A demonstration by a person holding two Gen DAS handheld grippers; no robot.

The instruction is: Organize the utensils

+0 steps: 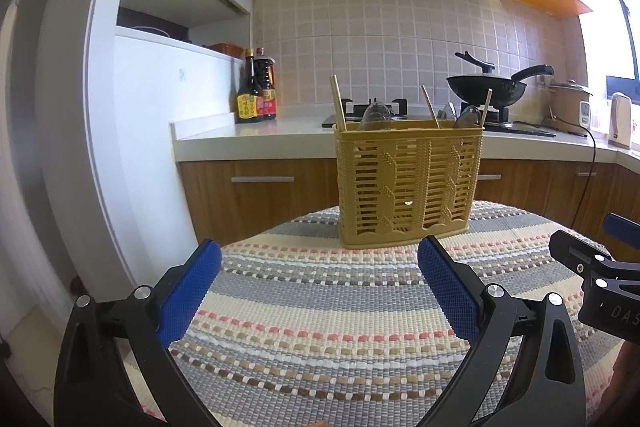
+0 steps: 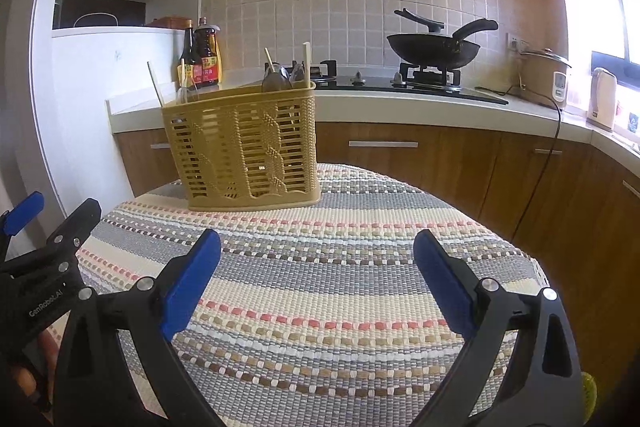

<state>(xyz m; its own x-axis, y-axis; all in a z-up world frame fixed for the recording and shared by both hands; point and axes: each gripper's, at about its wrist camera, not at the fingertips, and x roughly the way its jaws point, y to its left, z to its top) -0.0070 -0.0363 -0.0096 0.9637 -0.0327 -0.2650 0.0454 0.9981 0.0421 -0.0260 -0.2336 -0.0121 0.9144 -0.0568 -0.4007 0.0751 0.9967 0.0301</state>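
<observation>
A tan slotted plastic utensil caddy (image 1: 408, 183) stands upright at the far edge of a striped woven mat (image 1: 320, 307); it also shows in the right wrist view (image 2: 244, 151). Wooden chopsticks (image 1: 337, 103) and spoon bowls (image 1: 374, 115) stick up out of it; in the right wrist view the chopsticks (image 2: 155, 83) and spoons (image 2: 276, 79) show too. My left gripper (image 1: 320, 259) is open and empty, low over the mat in front of the caddy. My right gripper (image 2: 318, 247) is open and empty, to the caddy's right.
Behind the table runs a white counter (image 1: 256, 135) with wooden cabinets, soy sauce bottles (image 1: 256, 91), a gas stove with a black wok (image 1: 486, 87), a rice cooker (image 1: 568, 103) and a kettle (image 1: 620, 119). A white fridge (image 1: 140, 147) stands on the left.
</observation>
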